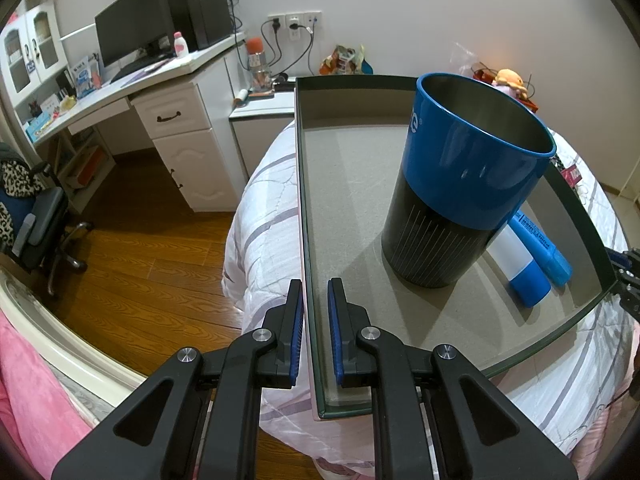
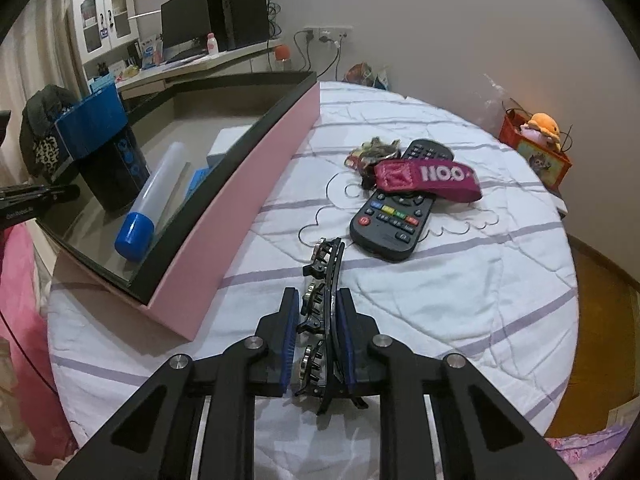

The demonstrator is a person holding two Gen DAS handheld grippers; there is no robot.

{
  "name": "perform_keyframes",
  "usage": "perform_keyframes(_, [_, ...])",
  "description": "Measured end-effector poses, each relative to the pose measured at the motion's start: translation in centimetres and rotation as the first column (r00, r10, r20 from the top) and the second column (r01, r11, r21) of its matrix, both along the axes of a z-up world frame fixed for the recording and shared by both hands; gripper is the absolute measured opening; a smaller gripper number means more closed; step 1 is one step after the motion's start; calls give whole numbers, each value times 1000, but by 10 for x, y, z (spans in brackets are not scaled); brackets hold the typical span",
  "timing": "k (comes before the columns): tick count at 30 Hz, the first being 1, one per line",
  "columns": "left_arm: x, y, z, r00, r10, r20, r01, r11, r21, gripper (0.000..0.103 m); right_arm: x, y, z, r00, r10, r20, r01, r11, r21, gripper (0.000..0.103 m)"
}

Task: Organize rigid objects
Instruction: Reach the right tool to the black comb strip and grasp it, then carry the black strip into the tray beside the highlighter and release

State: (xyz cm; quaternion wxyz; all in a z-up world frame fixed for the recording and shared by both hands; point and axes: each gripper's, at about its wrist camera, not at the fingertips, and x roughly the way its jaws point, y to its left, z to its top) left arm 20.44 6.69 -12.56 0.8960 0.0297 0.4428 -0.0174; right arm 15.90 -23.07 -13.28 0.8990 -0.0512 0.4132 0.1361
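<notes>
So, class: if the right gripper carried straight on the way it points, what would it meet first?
Probably the black remote control lying on the bedspread. The right gripper, shut on a black hair clip, aims roughly there, though depth is unclear.

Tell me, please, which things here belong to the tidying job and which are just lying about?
Job: box, held at its wall by left gripper; cup; tube; marker; hair clip in right gripper; remote.
Lying about: plush toy, monitor, office chair.
</notes>
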Motion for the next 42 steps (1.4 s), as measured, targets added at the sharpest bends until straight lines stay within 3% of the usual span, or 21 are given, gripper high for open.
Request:
perform_keyframes(9, [-1, 1, 0, 1000, -1, 0, 1, 1000, -1, 10, -10, 4, 41, 996, 2, 95, -4, 1000, 28, 19])
perform_keyframes(17, [-1, 1, 1, 1000, -1, 0, 1, 1000, -1, 11, -2, 49, 73, 978, 133, 158, -141, 989, 43, 19])
perform_keyframes(24, [-1, 1, 1, 1000, -2, 1, 2, 1000, -2, 11, 25, 105, 58, 975, 207, 86, -204, 978, -36, 19])
perform_keyframes(28, [0, -2, 2, 1000, -4, 2, 4, 1000, -4, 11, 37, 132, 40, 977, 208, 36, -201, 970, -135, 19])
perform_keyframes(35, [1, -3, 2, 1000, -4, 4, 4, 1000, -4, 11, 47, 149, 23, 980, 200, -18, -198, 954, -227, 19])
perform_keyframes(42, [2, -3, 3, 1000, -4, 5, 4, 1000, -8, 11, 46, 154, 23, 966, 252, -57, -258, 958, -130, 19])
